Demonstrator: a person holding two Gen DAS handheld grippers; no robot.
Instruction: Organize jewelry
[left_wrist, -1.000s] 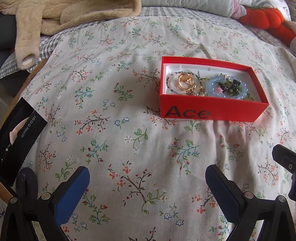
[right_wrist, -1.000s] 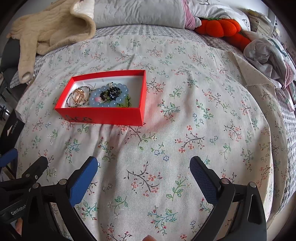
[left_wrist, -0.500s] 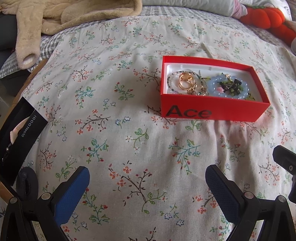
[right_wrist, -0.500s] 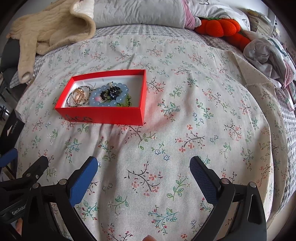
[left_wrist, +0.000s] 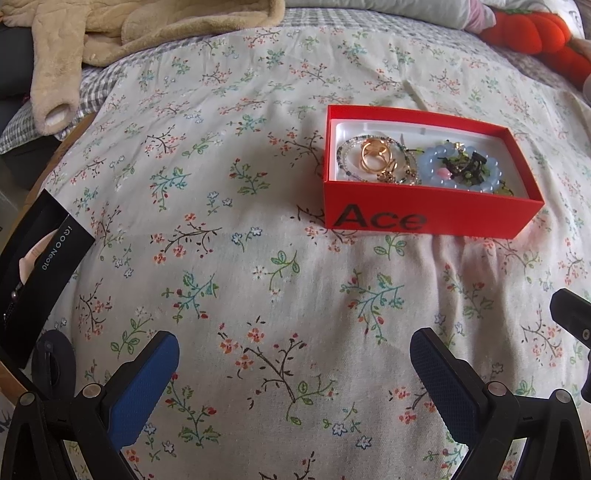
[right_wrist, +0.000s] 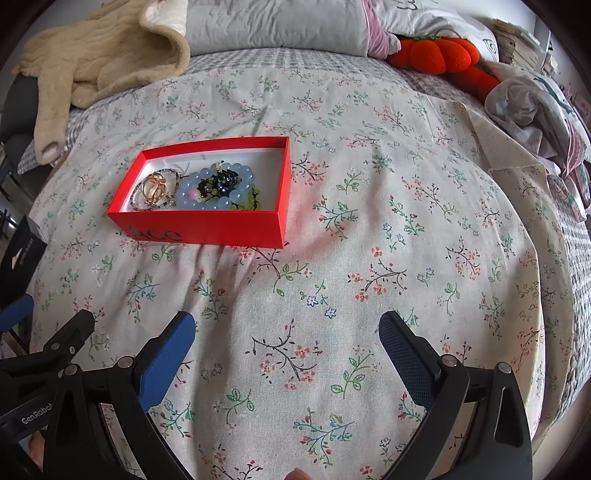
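Hovering wide apart and empty, the left gripper (left_wrist: 293, 363) and right gripper (right_wrist: 286, 345) both sit over the floral cotton bedspread (left_wrist: 229, 258).

"GenRobot" marks the left gripper's body in the right view; a black "iQOO Neo10" box (left_wrist: 40, 273) lies far left. Ahead, well apart from both, the open red cardboard box (left_wrist: 428, 218) printed "Ace" holds gold rings (left_wrist: 375, 155) and a pale blue bead bracelet (left_wrist: 428, 166).

A beige fleece garment (right_wrist: 99, 62) lies at the floral bedspread's (right_wrist: 369, 229) far edge. An orange plush toy (right_wrist: 439, 55) sits beside a grey pillow (right_wrist: 273, 26).
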